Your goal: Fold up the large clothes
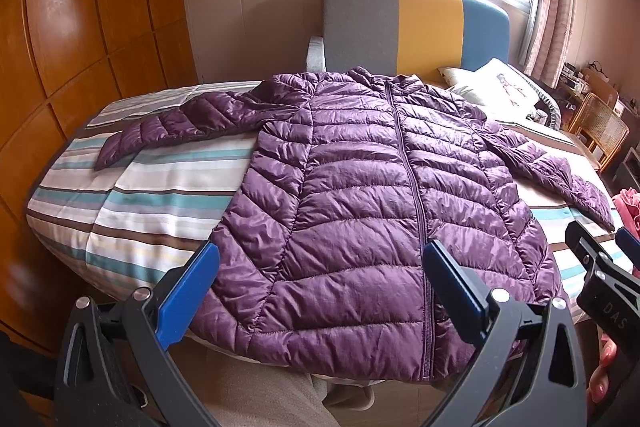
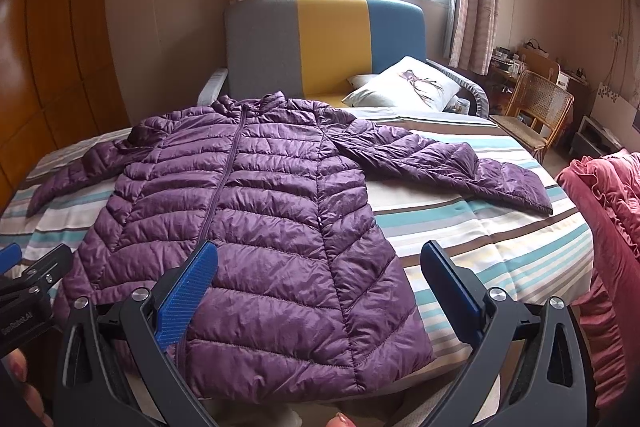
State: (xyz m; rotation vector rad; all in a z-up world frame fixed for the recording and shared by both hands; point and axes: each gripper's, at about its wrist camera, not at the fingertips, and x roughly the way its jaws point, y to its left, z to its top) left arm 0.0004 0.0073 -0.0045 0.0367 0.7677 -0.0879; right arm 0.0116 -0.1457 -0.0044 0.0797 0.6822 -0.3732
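Note:
A purple quilted puffer jacket [image 1: 360,195] [image 2: 256,211] lies flat and zipped on the striped bedspread [image 1: 152,195] [image 2: 492,231], collar toward the headboard, both sleeves spread out sideways. Its hem hangs at the near edge of the bed. My left gripper [image 1: 320,267] hovers open above the hem's left half, nothing between its blue pads. My right gripper [image 2: 318,267] stands open above the hem's right corner, also holding nothing. Each gripper shows at the edge of the other's view.
A grey, yellow and blue headboard [image 2: 320,43] and a white pillow [image 2: 404,87] sit at the far end. A pink ruffled blanket [image 2: 604,235] lies right of the bed, a rattan chair [image 2: 536,107] beyond it. Wooden wardrobe doors [image 1: 80,47] stand on the left.

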